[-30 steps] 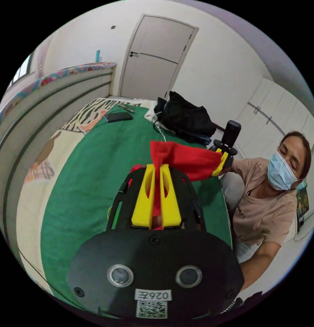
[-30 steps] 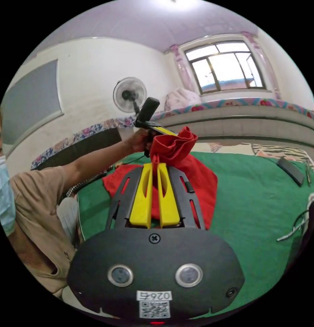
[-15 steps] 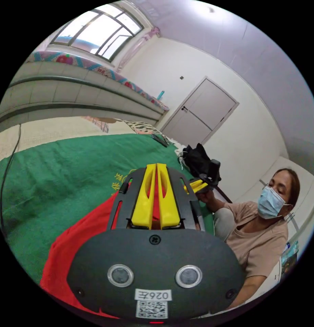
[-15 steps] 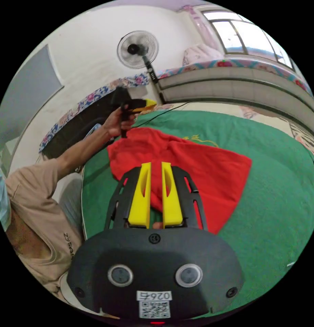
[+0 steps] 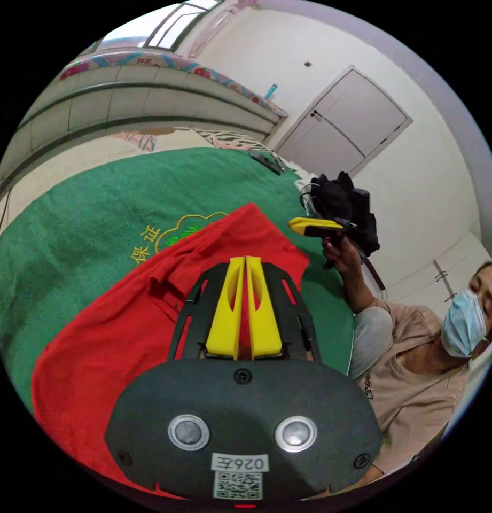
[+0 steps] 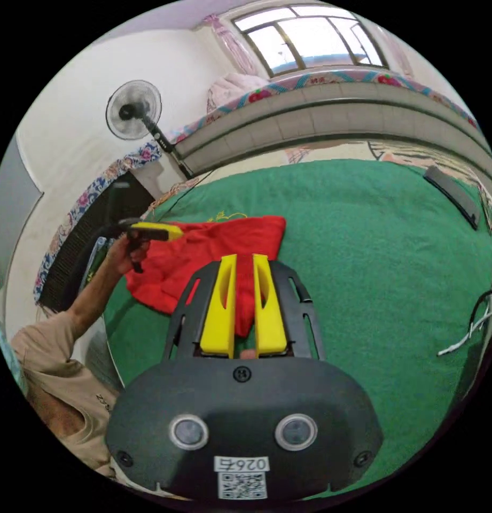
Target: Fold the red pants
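Note:
The red pants point(image 5: 123, 331) lie spread and rumpled on the green blanket point(image 5: 96, 224) just beneath my left gripper point(image 5: 244, 260). Its yellow jaws are pressed together, and no cloth hangs from them. In the right gripper view the pants point(image 6: 213, 251) rest on the blanket point(image 6: 363, 240) ahead of my right gripper point(image 6: 244, 257), whose jaws stand apart with nothing gripped. The right gripper point(image 5: 296, 225) is held in a hand past the pants' far corner. The left gripper point(image 6: 171, 231) hovers at the pants' left edge.
A black bag point(image 5: 342, 203) sits at the bed's far end near a closed door point(image 5: 347, 128). A dark flat item point(image 6: 451, 192) and a white cable point(image 6: 470, 336) lie on the blanket's right side. A fan point(image 6: 133, 109) stands by the wall. The person point(image 5: 411, 374) sits beside the bed.
A second ago both grippers held the pants up in the air. The pants now lie on the blanket, the right jaws have opened, and both hands have drawn back above the cloth.

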A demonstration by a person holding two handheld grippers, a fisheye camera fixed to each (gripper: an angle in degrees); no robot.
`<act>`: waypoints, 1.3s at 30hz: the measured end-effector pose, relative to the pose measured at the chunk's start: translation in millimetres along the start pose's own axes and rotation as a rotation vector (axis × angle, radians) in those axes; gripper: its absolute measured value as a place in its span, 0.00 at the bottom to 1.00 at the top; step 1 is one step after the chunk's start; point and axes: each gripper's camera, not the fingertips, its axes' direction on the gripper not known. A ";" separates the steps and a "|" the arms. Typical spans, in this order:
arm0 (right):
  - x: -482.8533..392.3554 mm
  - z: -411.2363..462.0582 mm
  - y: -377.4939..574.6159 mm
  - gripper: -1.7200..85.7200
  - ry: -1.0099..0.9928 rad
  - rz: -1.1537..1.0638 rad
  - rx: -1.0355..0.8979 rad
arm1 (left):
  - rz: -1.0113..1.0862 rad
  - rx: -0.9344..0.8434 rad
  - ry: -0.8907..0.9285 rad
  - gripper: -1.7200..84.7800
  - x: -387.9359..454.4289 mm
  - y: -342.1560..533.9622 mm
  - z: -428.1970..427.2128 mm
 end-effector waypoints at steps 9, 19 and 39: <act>45.8 43.3 -15.2 0.12 -0.191 0.081 -0.210 | 0.379 -0.226 -0.226 0.01 137.4 95.4 82.1; 66.8 40.7 -24.7 0.13 -0.192 0.057 -0.231 | 0.364 -0.032 -0.428 0.02 185.9 72.0 50.6; 96.1 24.2 -36.1 0.14 -0.308 0.017 -0.282 | 0.257 -0.344 0.050 0.12 60.0 -75.6 120.3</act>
